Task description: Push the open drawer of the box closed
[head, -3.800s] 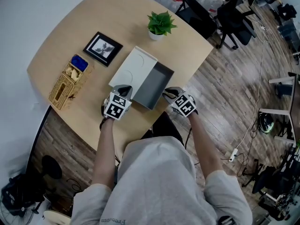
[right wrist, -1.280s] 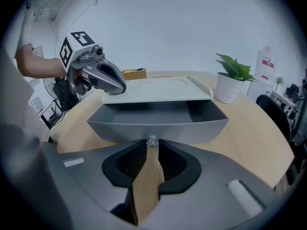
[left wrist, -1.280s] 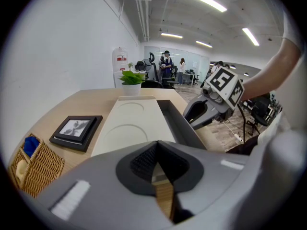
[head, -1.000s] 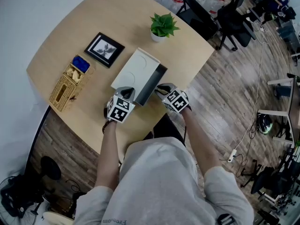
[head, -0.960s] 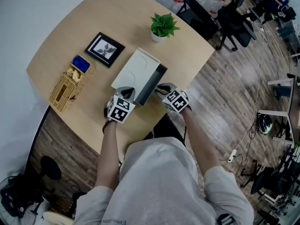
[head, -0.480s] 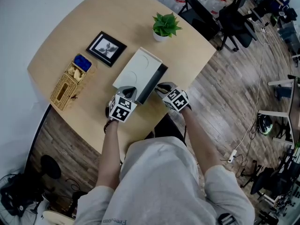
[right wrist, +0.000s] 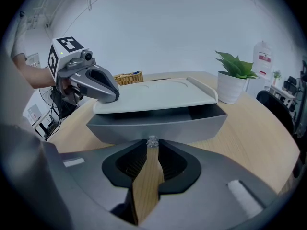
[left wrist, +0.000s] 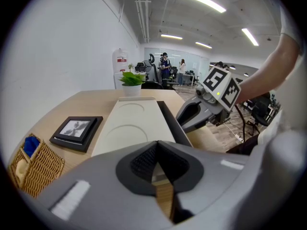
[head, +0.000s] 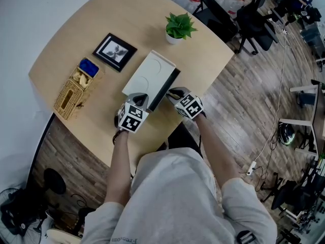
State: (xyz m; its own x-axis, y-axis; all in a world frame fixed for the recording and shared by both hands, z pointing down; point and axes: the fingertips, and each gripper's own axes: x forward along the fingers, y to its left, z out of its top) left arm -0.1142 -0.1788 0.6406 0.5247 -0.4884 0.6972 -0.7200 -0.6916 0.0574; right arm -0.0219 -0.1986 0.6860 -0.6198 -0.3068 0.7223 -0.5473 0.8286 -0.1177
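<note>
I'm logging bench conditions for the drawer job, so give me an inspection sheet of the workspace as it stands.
Surface: wooden table, curved edge.
Job's things: white box; its grey drawer is nearly shut, with a narrow strip still out.
Clutter: photo frame, wicker basket and potted plant, all apart from the box.
Claws: left claw shut, empty, tip on the box top; right claw shut on the drawer's knob.
Cables: white cable trailing across the floor.
Surroundings: office chairs beyond the table.
</note>
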